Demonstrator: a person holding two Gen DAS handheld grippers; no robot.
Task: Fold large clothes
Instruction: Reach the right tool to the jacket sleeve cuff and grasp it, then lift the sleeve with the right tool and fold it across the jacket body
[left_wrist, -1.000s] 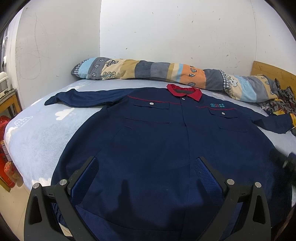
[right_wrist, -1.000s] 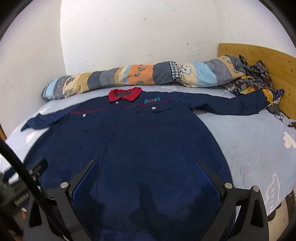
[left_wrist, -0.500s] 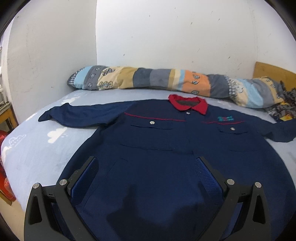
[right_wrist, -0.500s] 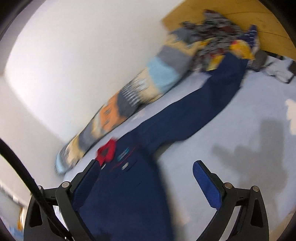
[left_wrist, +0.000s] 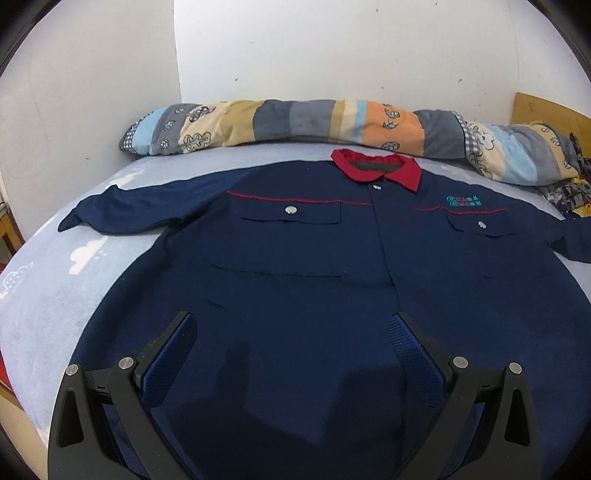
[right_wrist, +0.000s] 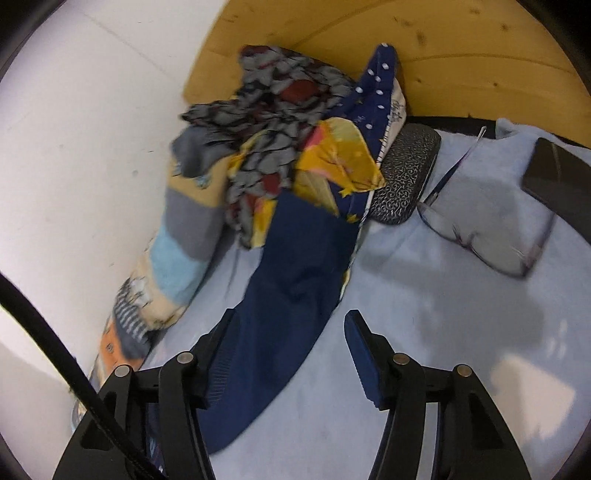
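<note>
The navy jacket lies flat and face up on the light blue bedsheet, filling the centre and lower part of the left wrist view; its red collar sits at upper centre, just below the striped bolster that runs along the white wall. One sleeve extends toward the left edge of that frame, the other toward the right edge. The left gripper occupies the bottom of the frame above the jacket's lower front, jaws spread wide, with only flat cloth showing between them and no fabric pinched. In the right wrist view, the right gripper appears at bottom centre over the jacket's sleeve, which runs from the lower left up to the centre of the frame, where its end lies against a pile of patterned clothes at upper centre. The right jaws are closing; the sleeve lies between them, close against the left finger, while the right finger stands clear of it over bare sheet. To the right of the pile lie a patterned glasses case, a pair of glasses and a dark phone. A wooden headboard fills the upper right of that frame.
</note>
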